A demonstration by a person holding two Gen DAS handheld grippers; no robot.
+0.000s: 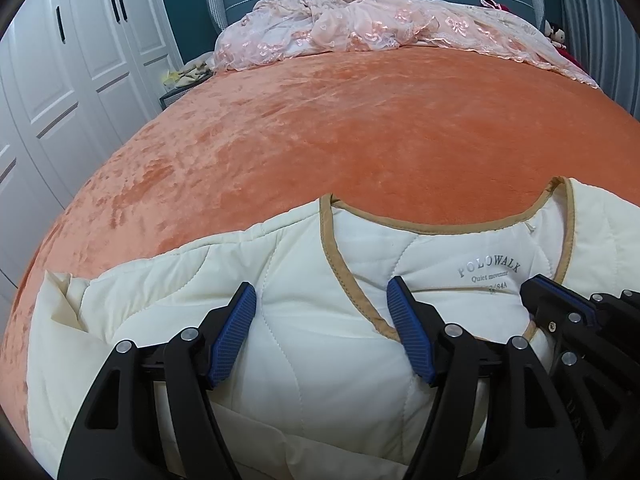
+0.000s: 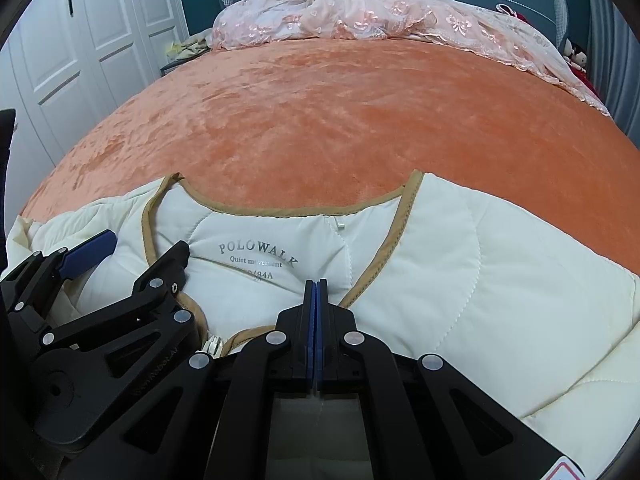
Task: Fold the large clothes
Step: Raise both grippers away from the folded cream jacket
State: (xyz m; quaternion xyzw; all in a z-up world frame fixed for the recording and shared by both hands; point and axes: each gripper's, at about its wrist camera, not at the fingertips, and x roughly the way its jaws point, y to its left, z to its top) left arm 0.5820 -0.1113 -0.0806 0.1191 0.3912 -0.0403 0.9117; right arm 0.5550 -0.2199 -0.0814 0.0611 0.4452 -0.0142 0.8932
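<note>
I see the cream jacket (image 1: 320, 320) lying flat on the orange bed (image 1: 320, 120), collar away from me, still unfolded, my left gripper (image 1: 322, 326) spread above its chest, my right gripper (image 2: 315, 312) clenched empty at the neckline.

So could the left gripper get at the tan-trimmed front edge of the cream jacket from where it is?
Probably yes. The left gripper is open over the cream jacket, its right pad right at the tan-trimmed front edge. Nothing lies between; the shut right gripper sits off to the side.
</note>
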